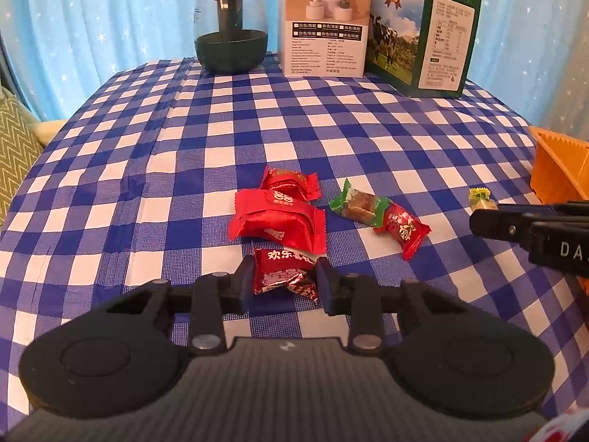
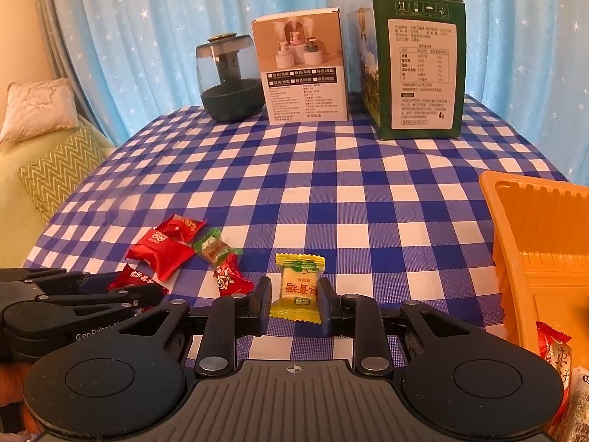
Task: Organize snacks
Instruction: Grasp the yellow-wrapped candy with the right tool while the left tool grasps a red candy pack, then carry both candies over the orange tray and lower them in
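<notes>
On the table [image 1: 331,136], a jar [image 1: 231,25] stands at the back left, a box [image 1: 324,22] just right of it and a carton [image 1: 423,33] further right. Nearer, a cluster of sweets [image 1: 279,217] lies in the middle, one sweet [image 2: 299,283] apart to their right, and a tray [image 2: 541,246] sits at the right edge

Glossy foil snack wrappers [image 1: 279,221] lie on a matt woven checked tablecloth [image 1: 331,140] beside a smooth orange plastic tray [image 2: 545,243].
</notes>
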